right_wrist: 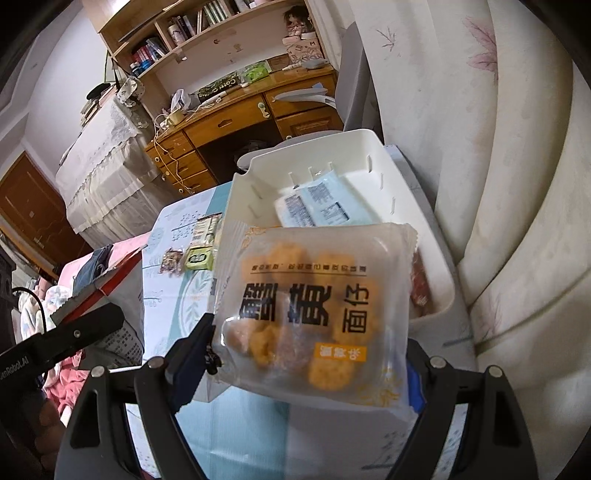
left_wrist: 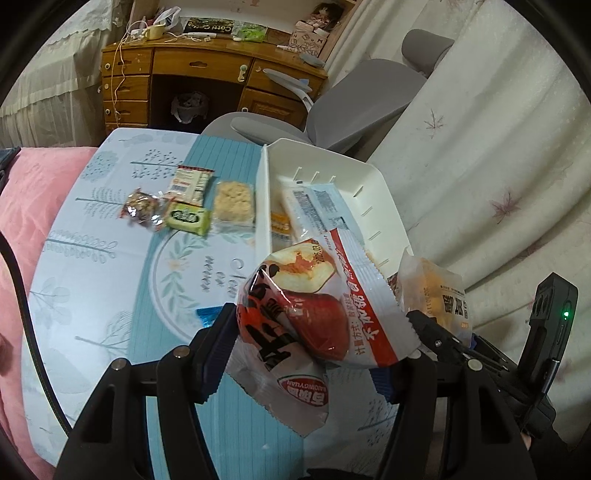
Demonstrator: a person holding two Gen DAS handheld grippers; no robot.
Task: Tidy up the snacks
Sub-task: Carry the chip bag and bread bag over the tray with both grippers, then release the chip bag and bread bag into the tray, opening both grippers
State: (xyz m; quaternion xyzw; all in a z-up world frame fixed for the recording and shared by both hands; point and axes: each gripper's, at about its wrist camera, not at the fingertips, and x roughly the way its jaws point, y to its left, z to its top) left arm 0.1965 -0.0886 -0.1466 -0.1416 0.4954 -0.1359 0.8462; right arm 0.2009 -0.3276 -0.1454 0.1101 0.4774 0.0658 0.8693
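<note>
Patterned blue tablecloth (left_wrist: 110, 295) bears four small crinkly packets (left_wrist: 192, 218) beside one white plastic bin (left_wrist: 373, 192). Left gripper (left_wrist: 314, 343) pinches a glossy red-and-white bread packet (left_wrist: 314, 314); right gripper (right_wrist: 314, 350) clamps a translucent biscuit packet (right_wrist: 314, 306) near the bin.

Wooden desk (left_wrist: 207, 66) at back, drawers left, white cable hanging over front. Grey chair (left_wrist: 354, 99) beside desk. Bookshelf (right_wrist: 177, 33) above desk, books upright. Pink blanket (left_wrist: 40, 206) left of table. Leaf-print white curtain (left_wrist: 498, 147) at right.
</note>
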